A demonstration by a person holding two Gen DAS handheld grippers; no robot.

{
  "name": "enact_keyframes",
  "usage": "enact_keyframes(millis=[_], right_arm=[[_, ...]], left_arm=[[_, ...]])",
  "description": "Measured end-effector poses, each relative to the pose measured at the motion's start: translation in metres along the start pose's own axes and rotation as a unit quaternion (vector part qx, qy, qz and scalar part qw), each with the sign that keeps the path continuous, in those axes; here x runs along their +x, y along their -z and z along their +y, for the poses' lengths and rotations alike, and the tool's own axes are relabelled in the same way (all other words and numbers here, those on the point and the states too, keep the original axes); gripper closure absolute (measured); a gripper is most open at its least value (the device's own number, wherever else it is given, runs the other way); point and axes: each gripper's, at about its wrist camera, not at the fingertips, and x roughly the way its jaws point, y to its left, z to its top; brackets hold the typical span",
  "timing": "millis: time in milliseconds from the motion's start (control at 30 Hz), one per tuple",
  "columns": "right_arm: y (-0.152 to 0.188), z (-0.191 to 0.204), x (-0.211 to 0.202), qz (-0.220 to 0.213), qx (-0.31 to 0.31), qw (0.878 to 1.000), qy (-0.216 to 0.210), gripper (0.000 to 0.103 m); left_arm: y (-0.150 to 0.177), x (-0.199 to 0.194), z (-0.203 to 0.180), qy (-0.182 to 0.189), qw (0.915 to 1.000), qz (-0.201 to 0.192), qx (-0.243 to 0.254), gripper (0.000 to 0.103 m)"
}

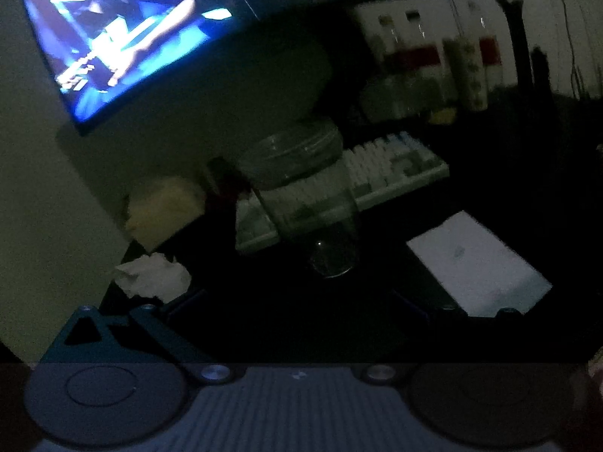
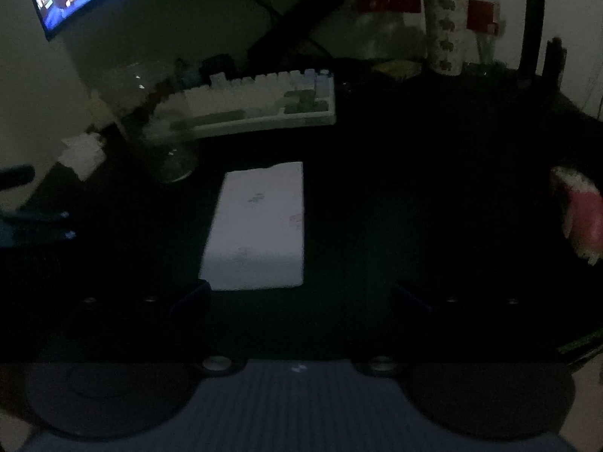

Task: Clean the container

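Observation:
The room is very dark. A clear glass container (image 1: 301,196) stands on the black desk, ahead of my left gripper (image 1: 297,301), whose fingers are open and apart from it with nothing between them. A crumpled white tissue (image 1: 150,277) lies beside the left finger. In the right wrist view the same container (image 2: 150,120) is at the far left. My right gripper (image 2: 301,297) is open and holds nothing, with a white tissue pack (image 2: 256,226) just ahead of its left finger. The left gripper's fingertips (image 2: 56,224) show at that view's left edge.
A white keyboard (image 1: 377,173) lies behind the container, under a lit monitor (image 1: 124,34). Bottles with red labels (image 2: 388,3) and a patterned cup (image 2: 444,30) stand at the back right. A pink and white object (image 2: 580,214) is at the right edge. The tissue pack (image 1: 478,263) lies right of the container.

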Motion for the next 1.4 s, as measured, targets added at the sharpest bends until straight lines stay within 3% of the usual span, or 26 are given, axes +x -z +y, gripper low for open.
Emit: enact_keyframes(millis=[367,567,700,933,1100,1233,1400], right_arm=[[-0.028,-0.008,0.033,0.027,-0.043,0.998,0.026,0.000],[-0.039,-0.001,0.054,0.059,-0.051,0.997,0.012,0.000],[-0.045,0.009,0.065,0.067,-0.055,0.996,0.008,0.000],[-0.049,0.024,0.074,0.072,-0.074,0.995,0.002,0.000],[-0.048,0.023,0.075,0.073,-0.071,0.995,0.000,0.000],[-0.049,0.014,0.080,0.089,-0.039,0.995,-0.032,0.000],[-0.050,0.014,0.082,0.086,-0.037,0.995,-0.026,0.000]], left_arm=[[-0.050,0.025,-0.004,0.018,0.9956,-0.018,0.090,0.000],[-0.074,0.036,-0.004,0.035,0.9916,-0.033,0.120,0.000],[-0.083,0.045,-0.012,0.024,0.9859,-0.044,0.160,0.000],[-0.088,0.060,-0.020,0.014,0.9826,-0.038,0.181,0.004],[-0.092,0.067,-0.019,0.017,0.9839,-0.011,0.178,0.030],[-0.088,0.064,-0.019,0.026,0.9835,0.000,0.179,0.053],[-0.083,0.060,-0.021,0.029,0.9817,-0.005,0.188,0.057]])
